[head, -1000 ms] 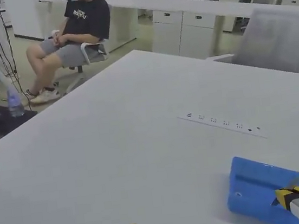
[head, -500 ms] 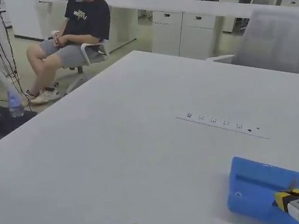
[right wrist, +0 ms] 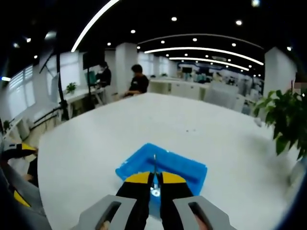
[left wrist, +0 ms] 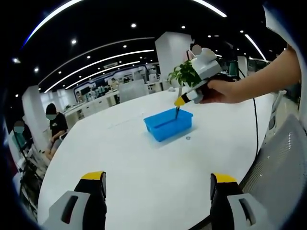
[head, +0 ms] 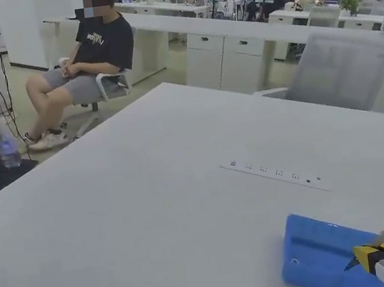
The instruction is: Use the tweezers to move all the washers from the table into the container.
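Observation:
The blue container [head: 317, 258] sits on the white table [head: 149, 191] at the near right. My right gripper [head: 366, 256] hangs over its right end, shut on the thin metal tweezers [head: 380, 238]. In the right gripper view the tweezers [right wrist: 154, 165] run out from between the closed yellow jaw tips of the right gripper [right wrist: 154, 179] and point down over the container [right wrist: 180, 167]. Seen from the left gripper view, the tweezers' tip dips into the container [left wrist: 165, 125], and one small washer [left wrist: 187, 138] lies on the table just beside it. My left gripper [left wrist: 156, 184] stands open and holds nothing.
A socket strip [head: 273, 173] is set into the table beyond the container. A potted plant [right wrist: 283, 120] stands at the table's far right. A grey chair [head: 341, 73] is at the far edge, and a person [head: 91, 65] sits off to the left.
The head camera has shifted, so the whole scene sits a little differently. My right gripper with the tweezers stays over the container's right end; the left gripper's tip sits lower in the picture.

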Available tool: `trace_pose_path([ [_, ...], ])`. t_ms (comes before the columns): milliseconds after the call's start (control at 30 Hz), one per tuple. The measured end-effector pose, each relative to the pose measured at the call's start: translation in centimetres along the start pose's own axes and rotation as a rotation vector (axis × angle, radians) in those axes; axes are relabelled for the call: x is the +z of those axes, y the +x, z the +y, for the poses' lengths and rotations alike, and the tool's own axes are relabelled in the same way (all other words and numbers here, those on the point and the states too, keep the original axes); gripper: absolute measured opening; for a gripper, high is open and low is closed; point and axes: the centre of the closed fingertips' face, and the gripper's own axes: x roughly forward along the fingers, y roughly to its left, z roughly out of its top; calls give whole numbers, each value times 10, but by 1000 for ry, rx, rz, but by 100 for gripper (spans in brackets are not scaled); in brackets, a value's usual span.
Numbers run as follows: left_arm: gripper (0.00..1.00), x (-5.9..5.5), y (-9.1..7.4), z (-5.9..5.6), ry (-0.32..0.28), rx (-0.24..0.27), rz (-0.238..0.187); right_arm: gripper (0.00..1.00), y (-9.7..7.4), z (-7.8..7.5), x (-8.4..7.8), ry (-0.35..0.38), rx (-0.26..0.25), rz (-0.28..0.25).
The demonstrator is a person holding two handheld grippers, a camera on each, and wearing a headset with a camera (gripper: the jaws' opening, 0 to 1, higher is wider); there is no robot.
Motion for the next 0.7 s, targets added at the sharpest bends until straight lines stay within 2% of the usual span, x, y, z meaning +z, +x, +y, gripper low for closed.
trace_pose_path([
  [100,92,2,-1,1,-6,5,-14,3,-8,1,-2,-3,7,-7],
  [233,92,2,-1,1,-6,5,-13,3,-19,14,-6,4,31,-12],
  [333,91,2,-1,1,-4,5,-13,3,-24,20,-17,4,37,-1],
  [700,91,0,0,2,4,11,-5,3,-11,26,-61,31,62,96],
])
